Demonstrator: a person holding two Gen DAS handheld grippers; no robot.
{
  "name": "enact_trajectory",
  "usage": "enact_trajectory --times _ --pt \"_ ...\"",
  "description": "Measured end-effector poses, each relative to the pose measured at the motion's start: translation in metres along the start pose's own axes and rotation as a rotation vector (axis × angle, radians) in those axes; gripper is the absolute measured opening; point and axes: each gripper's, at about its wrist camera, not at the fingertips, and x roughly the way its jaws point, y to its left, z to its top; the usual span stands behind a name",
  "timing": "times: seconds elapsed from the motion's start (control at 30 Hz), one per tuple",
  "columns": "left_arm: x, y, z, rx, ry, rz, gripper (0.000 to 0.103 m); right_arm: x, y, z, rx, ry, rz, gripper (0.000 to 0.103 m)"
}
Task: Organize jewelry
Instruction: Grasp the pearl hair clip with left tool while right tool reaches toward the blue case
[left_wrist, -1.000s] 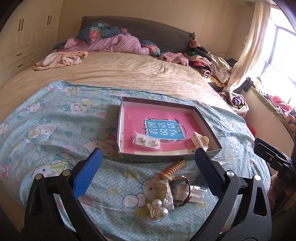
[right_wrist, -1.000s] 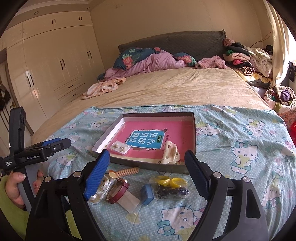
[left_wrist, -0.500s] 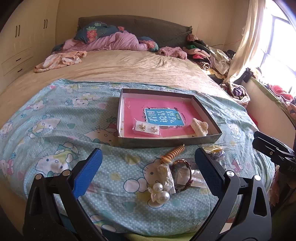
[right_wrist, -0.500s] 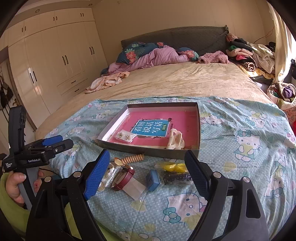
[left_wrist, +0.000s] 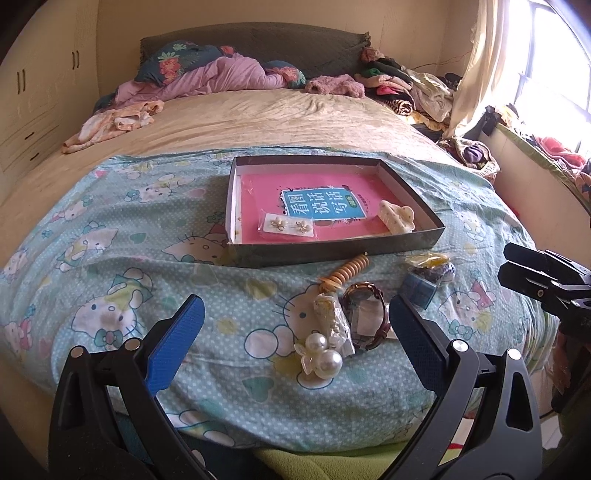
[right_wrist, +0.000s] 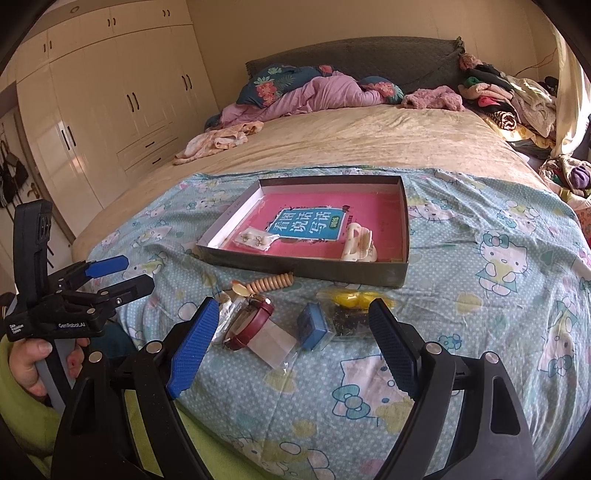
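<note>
On the bed: a blue cat blanket (left_wrist: 122, 236) covers the near end, and all the jewelry lies on it.
Box: a flat dark box (left_wrist: 332, 249) sits on the blanket, past the loose pieces. Its floor is pink with a blue label.
In the box: a bag of flower earrings (left_wrist: 288, 227) lies at the near left. A cream hair clip (left_wrist: 396, 216) lies at the near right, by the wall.
Loose pieces: they lie in a small bunch just near the box's near wall.
Beads: a string of tan rings (left_wrist: 345, 273) lies closest to the box, tilted.
Watch: a dark red watch (left_wrist: 365, 314) on a clear bag lies near the beads.
Pearls: a pearl clip (left_wrist: 319, 356) is the nearest piece, touching a small stuffed bag.
Blue cube: a small blue box (right_wrist: 312, 325) lies right of the watch, touching a bag of dark beads with yellow bits on top (right_wrist: 354, 302).
Left gripper (left_wrist: 295, 325): its jaws stand wide apart and hold nothing. It hangs over the watch and pearls.
Right gripper (right_wrist: 293, 334): its jaws stand wide apart and hold nothing. The watch and blue cube show between the fingers.
Person: a hand (right_wrist: 26, 360) with a green sleeve grips the left tool's handle.
</note>
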Motion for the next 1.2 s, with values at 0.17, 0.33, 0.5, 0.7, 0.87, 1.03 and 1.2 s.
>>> enact_trajectory --times 0.17,0.33,0.5,0.7,0.87,1.03,1.2 --pt "0.009 -0.002 -0.011 0.020 0.036 -0.011 0.093 0.012 0.000 -0.010 0.005 0.044 -0.004 0.082" --pt "0.025 -0.001 -0.024 0.021 0.087 -0.029 0.093 0.026 -0.005 -0.020 0.031 0.089 0.001 0.082" --pt "0.036 0.001 -0.033 0.022 0.123 -0.039 0.093 0.037 -0.010 -0.026 0.055 0.113 -0.010 0.082" --pt "0.055 0.001 -0.045 0.029 0.186 -0.083 0.093 0.047 -0.017 -0.029 0.081 0.133 -0.014 0.082" --pt "0.066 -0.005 -0.051 0.052 0.215 -0.106 0.077 0.054 -0.020 -0.031 0.093 0.147 -0.008 0.082" --pt "0.074 -0.008 -0.050 0.061 0.234 -0.133 0.045 0.067 -0.024 -0.033 0.118 0.181 0.023 0.074" --pt "0.073 -0.004 -0.051 0.046 0.228 -0.159 0.029 0.083 -0.027 -0.036 0.151 0.212 0.059 0.053"
